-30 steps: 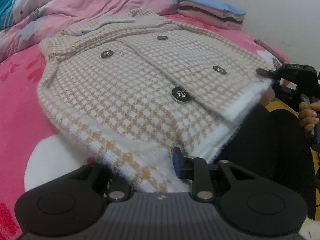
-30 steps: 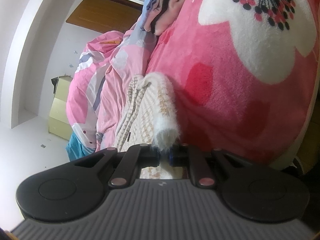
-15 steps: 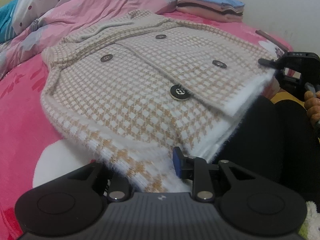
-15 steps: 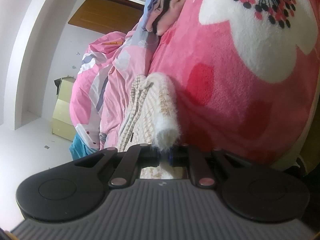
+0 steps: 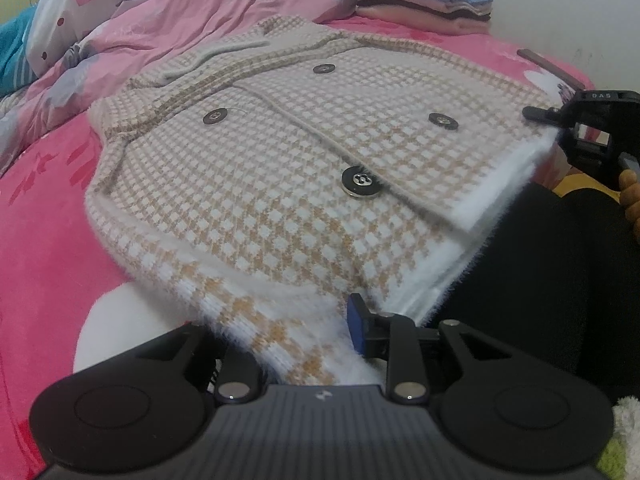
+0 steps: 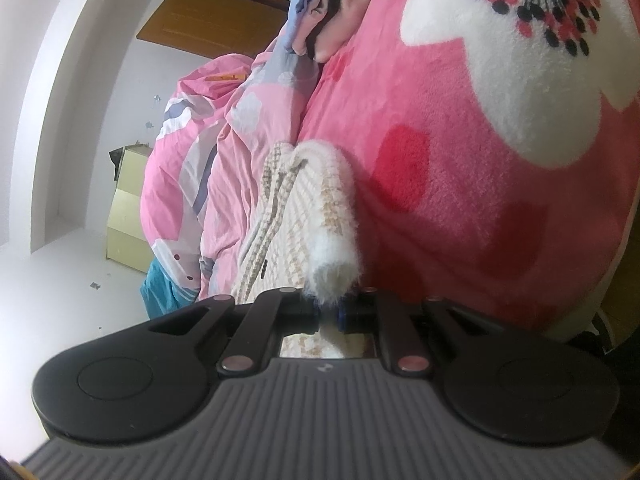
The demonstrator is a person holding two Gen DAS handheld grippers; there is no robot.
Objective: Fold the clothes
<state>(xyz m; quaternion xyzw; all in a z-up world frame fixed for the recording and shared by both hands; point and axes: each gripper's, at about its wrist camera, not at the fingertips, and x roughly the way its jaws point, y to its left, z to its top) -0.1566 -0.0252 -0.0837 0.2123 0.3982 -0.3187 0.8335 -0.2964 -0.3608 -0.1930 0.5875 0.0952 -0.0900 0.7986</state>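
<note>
A fuzzy beige-and-white checked jacket (image 5: 280, 152) with dark buttons lies front up on the pink flowered blanket (image 5: 44, 240). My left gripper (image 5: 292, 332) is at the jacket's near hem corner. The thick hem fills the gap beside the blue pad (image 5: 356, 322), and the other finger is hidden under the fabric. At the right edge, my right gripper (image 5: 560, 120) holds the far hem corner. In the right wrist view my right gripper (image 6: 330, 312) is shut on the white fluffy hem, and the jacket (image 6: 288, 216) runs away from it, seen edge-on.
A stack of folded clothes (image 5: 424, 4) sits at the bed's far end, also visible as the folded stack (image 6: 328, 12). A crumpled pink duvet (image 5: 180, 20) lies behind the jacket. A person's dark trouser legs (image 5: 540, 280) are at the bed's edge. A cabinet (image 6: 128, 220) and door (image 6: 208, 16) stand beyond.
The left wrist view has tilted slightly and the jacket sits a little differently in the frame. Both grips on the hem stay as they were. The right gripper has not moved.
</note>
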